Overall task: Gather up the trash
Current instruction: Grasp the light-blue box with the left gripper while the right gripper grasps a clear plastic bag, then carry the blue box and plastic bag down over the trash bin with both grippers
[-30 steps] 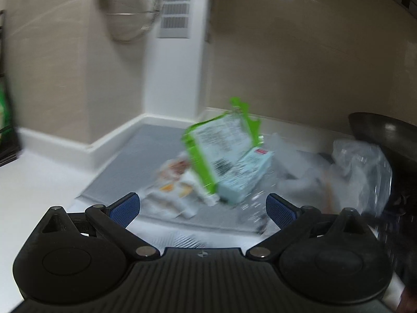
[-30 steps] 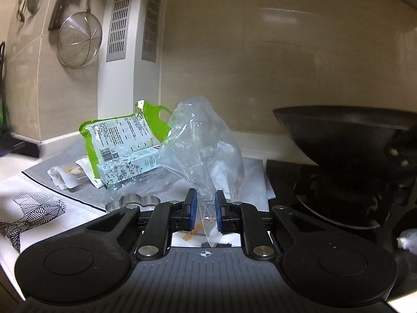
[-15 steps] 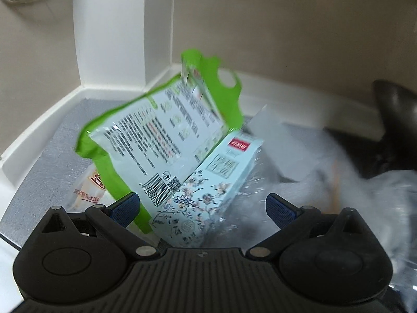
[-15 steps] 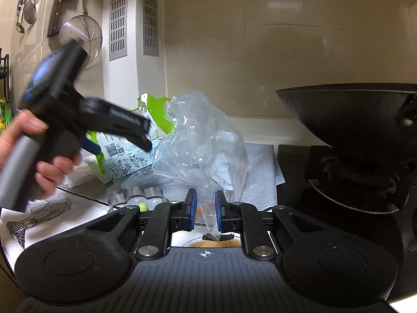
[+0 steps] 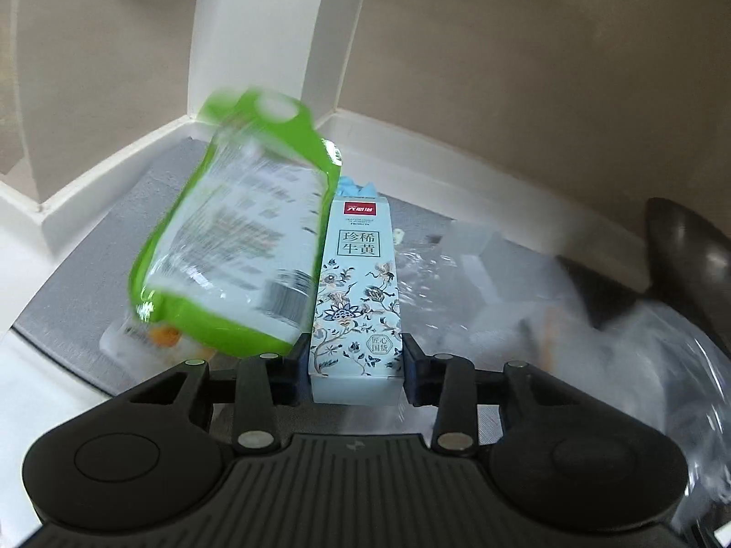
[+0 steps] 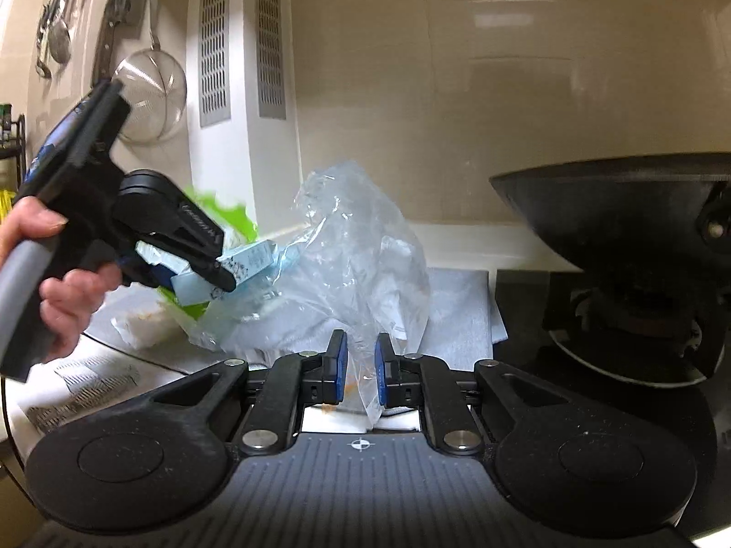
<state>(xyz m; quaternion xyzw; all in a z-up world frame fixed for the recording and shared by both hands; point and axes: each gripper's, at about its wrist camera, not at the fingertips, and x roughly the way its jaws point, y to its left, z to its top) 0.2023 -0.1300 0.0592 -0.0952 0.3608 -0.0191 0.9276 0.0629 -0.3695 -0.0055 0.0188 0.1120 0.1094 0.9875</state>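
Note:
My left gripper (image 5: 357, 365) is shut on a pale blue flowered carton (image 5: 357, 292), gripping its near end. The carton is lifted and also shows in the right wrist view (image 6: 249, 259), held by the left gripper (image 6: 201, 274). A green and white snack bag (image 5: 237, 251) leans against the carton's left side, blurred. My right gripper (image 6: 361, 367) is shut on the lower edge of a clear plastic bag (image 6: 361, 255), which stands open beside the carton. A small white wrapper (image 5: 137, 338) lies under the green bag.
A grey mat (image 5: 91, 283) covers the counter corner by the white wall pillar (image 5: 256, 36). A black wok (image 6: 617, 214) sits on the stove at right. A strainer (image 6: 150, 100) and utensils hang on the left wall. A patterned paper (image 6: 91, 379) lies at front left.
My left gripper has closed on the blue carton and lifted it; the green bag has shifted left. The right gripper has stayed shut on the plastic bag.

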